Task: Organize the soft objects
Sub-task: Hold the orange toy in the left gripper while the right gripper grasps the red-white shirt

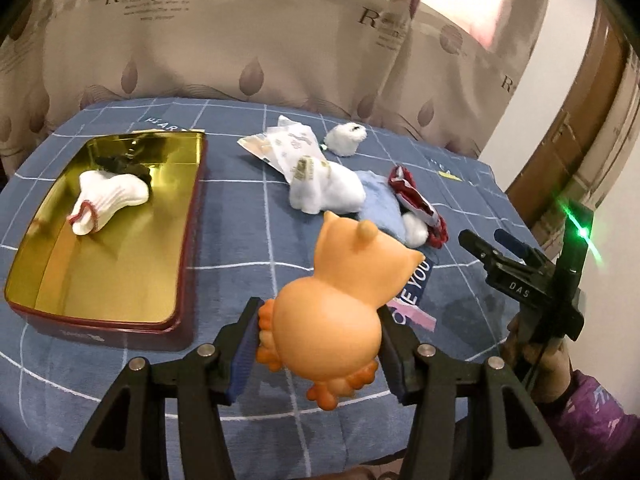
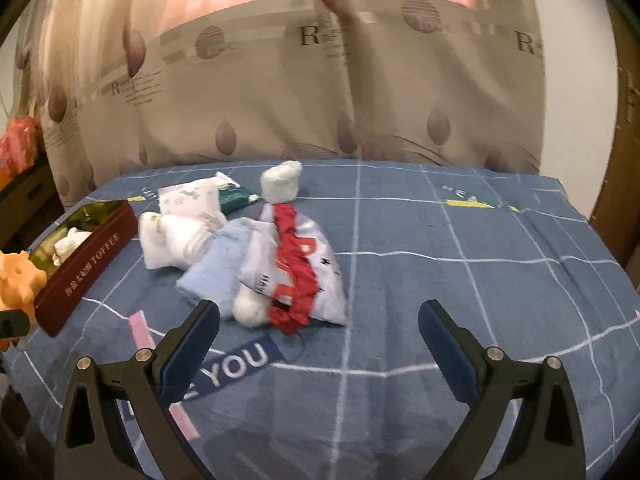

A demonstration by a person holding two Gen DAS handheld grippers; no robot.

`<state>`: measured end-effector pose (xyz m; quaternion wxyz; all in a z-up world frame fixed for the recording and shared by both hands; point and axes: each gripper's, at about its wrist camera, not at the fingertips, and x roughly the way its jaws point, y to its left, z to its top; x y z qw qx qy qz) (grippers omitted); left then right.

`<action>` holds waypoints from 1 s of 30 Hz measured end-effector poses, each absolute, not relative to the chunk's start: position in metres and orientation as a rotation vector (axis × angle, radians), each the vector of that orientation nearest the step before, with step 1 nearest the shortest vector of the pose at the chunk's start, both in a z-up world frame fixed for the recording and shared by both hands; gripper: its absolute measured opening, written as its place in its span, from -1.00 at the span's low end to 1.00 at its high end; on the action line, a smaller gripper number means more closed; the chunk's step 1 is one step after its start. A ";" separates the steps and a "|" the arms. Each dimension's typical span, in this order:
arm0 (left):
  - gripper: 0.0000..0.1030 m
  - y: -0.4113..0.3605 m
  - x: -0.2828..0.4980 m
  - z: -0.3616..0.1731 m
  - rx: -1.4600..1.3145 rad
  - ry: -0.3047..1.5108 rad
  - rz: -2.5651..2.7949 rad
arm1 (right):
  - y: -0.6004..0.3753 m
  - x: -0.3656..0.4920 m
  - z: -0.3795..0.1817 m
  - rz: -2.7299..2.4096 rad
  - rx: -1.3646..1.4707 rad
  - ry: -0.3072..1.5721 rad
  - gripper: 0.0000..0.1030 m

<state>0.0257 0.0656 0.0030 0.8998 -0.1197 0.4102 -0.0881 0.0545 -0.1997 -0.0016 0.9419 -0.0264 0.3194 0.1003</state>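
Note:
My left gripper (image 1: 318, 312) is shut on an orange rubber owl toy (image 1: 340, 304) and holds it above the blue quilt, right of the open gold toffee tin (image 1: 120, 312). The tin holds a white sock (image 1: 108, 200) and a dark item (image 1: 124, 164). The owl (image 2: 18, 280) and tin (image 2: 86, 268) also show at the left of the right wrist view. My right gripper (image 2: 320, 320) is open and empty, just short of a pile: white socks (image 2: 176, 236), a light blue cloth (image 2: 216, 268), a red and white pouch (image 2: 296, 264), a white fluffy ball (image 2: 250, 310).
A small white fluffy toy (image 2: 282, 182) and a green packet (image 2: 236, 198) lie behind the pile. The blue checked quilt (image 2: 460, 280) covers the surface, with a patterned curtain (image 2: 280, 100) behind. The right gripper (image 1: 516, 268) and hand show at the right of the left wrist view.

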 end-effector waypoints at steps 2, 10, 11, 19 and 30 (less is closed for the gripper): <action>0.06 0.066 0.025 0.005 -0.255 0.845 -0.183 | -0.190 0.061 0.000 0.217 -0.086 0.658 0.87; 0.07 0.064 0.024 0.007 -0.235 0.841 -0.187 | -0.160 0.092 -0.011 0.196 -0.224 0.735 0.44; 0.07 0.063 0.025 0.006 -0.232 0.844 -0.189 | -0.160 0.096 -0.013 0.197 -0.225 0.749 0.37; 0.07 0.064 0.027 0.003 -0.229 0.858 -0.194 | -0.164 0.119 -0.019 0.210 -0.200 0.809 0.15; 0.08 0.068 0.027 0.001 -0.239 0.859 -0.181 | -0.184 0.107 0.004 0.205 -0.086 0.778 -0.80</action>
